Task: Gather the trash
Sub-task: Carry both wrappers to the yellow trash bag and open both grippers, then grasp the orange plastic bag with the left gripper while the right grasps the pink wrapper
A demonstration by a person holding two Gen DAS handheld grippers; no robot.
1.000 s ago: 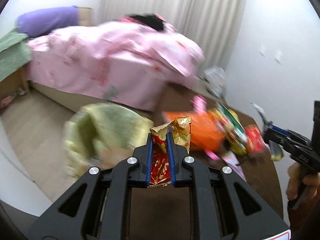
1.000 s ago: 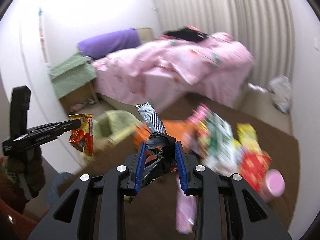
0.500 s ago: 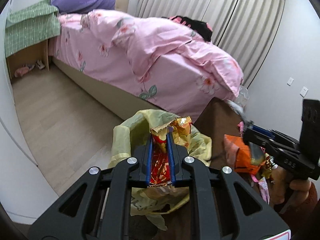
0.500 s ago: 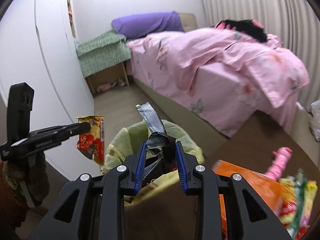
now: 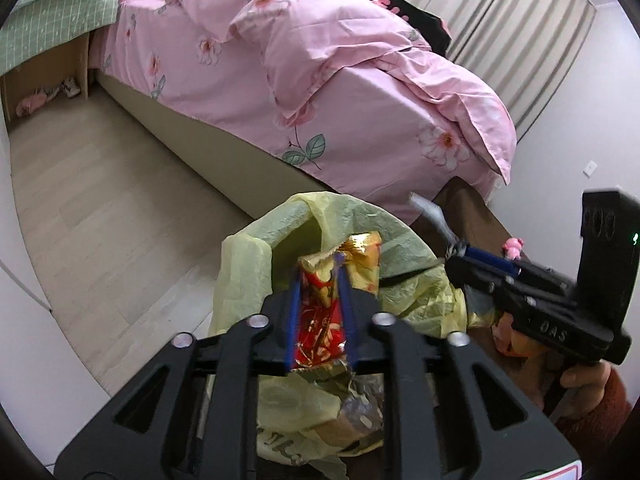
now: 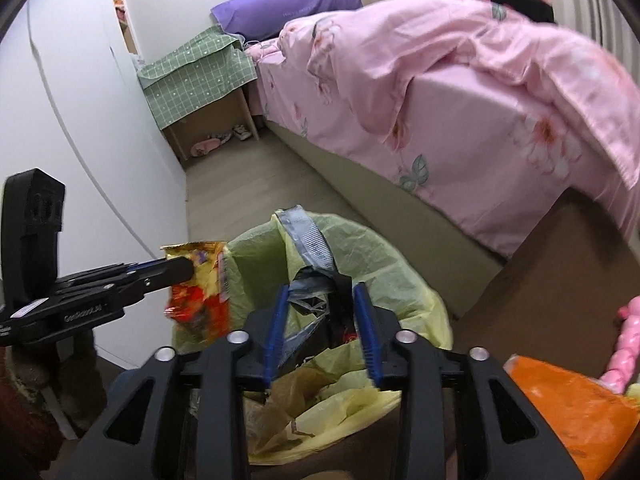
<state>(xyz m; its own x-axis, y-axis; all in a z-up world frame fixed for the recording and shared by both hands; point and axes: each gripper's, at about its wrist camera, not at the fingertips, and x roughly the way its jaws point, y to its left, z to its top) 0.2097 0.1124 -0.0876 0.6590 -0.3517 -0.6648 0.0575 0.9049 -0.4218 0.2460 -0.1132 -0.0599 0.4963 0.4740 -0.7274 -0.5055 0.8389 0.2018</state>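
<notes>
My left gripper (image 5: 318,276) is shut on a red and gold snack wrapper (image 5: 320,320) and holds it over the open yellow-green trash bag (image 5: 256,264). It also shows in the right wrist view (image 6: 188,270) with the wrapper (image 6: 200,300). My right gripper (image 6: 320,300) is shut on a black and silver wrapper (image 6: 316,276) above the same bag (image 6: 384,264), its jaws wider apart than before. The bag holds several crumpled wrappers.
A bed with a pink floral duvet (image 5: 320,80) stands behind the bag. A brown table (image 6: 540,292) carries an orange packet (image 6: 568,404) and a pink item (image 6: 624,344). A nightstand with a green cloth (image 6: 196,76) stands by the white wall.
Both grippers swung left from the littered table to over the trash bag, each still holding its wrapper. The right gripper's jaws have widened slightly.
</notes>
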